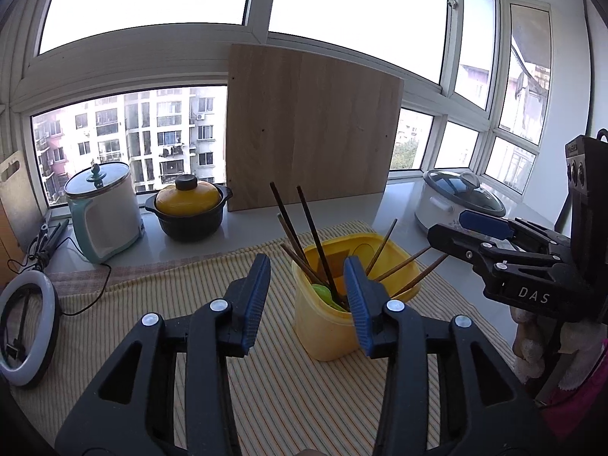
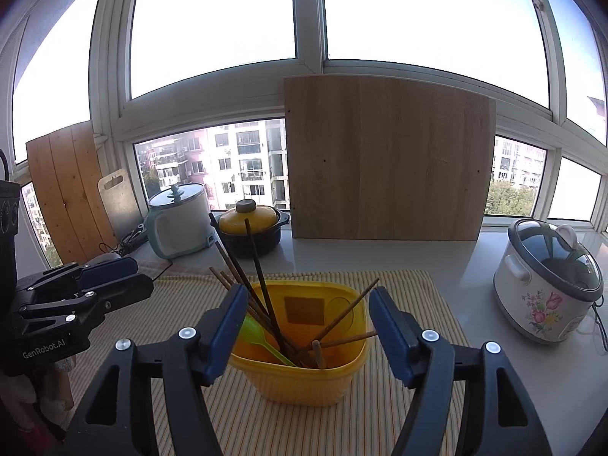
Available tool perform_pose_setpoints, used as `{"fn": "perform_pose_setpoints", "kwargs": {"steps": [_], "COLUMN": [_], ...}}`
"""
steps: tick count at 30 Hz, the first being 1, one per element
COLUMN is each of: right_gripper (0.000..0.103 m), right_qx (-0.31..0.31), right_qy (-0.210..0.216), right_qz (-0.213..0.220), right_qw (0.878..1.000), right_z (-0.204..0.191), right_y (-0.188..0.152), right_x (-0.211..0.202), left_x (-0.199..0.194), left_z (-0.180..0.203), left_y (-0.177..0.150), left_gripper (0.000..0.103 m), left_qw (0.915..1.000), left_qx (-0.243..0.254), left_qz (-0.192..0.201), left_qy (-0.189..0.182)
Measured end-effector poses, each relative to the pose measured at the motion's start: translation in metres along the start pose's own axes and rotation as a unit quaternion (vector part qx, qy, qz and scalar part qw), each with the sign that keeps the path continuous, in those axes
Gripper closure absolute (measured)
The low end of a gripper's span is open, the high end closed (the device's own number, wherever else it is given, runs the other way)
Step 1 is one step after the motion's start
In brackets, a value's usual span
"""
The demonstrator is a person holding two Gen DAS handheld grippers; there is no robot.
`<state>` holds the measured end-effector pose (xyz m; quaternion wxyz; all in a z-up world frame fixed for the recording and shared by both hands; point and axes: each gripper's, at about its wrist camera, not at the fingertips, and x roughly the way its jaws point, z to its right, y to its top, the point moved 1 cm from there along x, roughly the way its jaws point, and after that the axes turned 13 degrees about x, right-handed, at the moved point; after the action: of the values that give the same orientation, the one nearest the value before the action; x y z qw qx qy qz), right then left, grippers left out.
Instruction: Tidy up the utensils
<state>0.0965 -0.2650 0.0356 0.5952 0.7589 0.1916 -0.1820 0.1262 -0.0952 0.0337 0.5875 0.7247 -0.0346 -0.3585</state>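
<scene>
Chopsticks [image 2: 266, 296] + green spoon [image 2: 258, 336] in yellow tub [image 2: 304, 376], lower ends hidden; I see left gripper [image 1: 307, 292] and right gripper [image 2: 304, 326] both spread, empty.

green spoon [image 2: 262, 338] bowl behind right claw's finger, chopsticks' [image 2: 266, 304] lower ends hidden inside yellow tub [image 2: 304, 380]

On the black body of my right claw [image 1: 448, 237], seen from my left wrist, I read white letters — "DAS". On the black housing of my left claw [image 2: 129, 277], seen from my right wrist, stands "GenRobot.AI" — nothing else here is legible to me
</scene>
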Motion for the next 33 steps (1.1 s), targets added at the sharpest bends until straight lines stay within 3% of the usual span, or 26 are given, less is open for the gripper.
{"fn": "perform_pose_setpoints", "kwargs": {"steps": [1, 5, 9, 11, 17, 22, 33], "right_gripper": [0.026, 0.016, 0.006, 0.000, 0.000, 0.000, 0.000], "right_qx": [0.003, 0.021, 0.021, 0.023, 0.050, 0.047, 0.029], "right_qy": [-0.001, 0.000, -0.016, -0.021, -0.029, -0.044, -0.055], "right_qz": [0.002, 0.009, 0.017, 0.023, 0.027, 0.023, 0.018], "right_qw": [1.000, 1.000, 1.000, 0.999, 0.998, 0.998, 0.998], "right_z": [0.000, 0.001, -0.003, -0.005, -0.006, -0.009, -0.016], "right_y": [-0.002, -0.009, -0.018, -0.024, -0.045, -0.055, -0.066], "right_x": [-0.003, -0.016, -0.026, -0.030, -0.039, -0.038, -0.036], "left_x": [-0.005, -0.026, -0.042, -0.049, -0.054, -0.055, -0.061], "left_z": [0.001, 0.003, 0.003, 0.002, -0.004, 0.002, 0.012], "left_y": [-0.002, -0.012, -0.024, -0.033, -0.054, -0.069, -0.069], "left_gripper": [0.060, 0.037, 0.028, 0.019, 0.005, 0.000, 0.000], "left_qw": [1.0000, 0.9999, 0.9995, 0.9991, 0.9967, 0.9932, 0.9901], "left_qx": [0.002, -0.004, -0.011, -0.015, -0.042, -0.020, 0.005], "left_qz": [0.000, 0.010, 0.012, 0.011, -0.014, -0.035, -0.031], "left_qy": [0.003, 0.013, 0.027, 0.038, 0.067, 0.110, 0.137]}}
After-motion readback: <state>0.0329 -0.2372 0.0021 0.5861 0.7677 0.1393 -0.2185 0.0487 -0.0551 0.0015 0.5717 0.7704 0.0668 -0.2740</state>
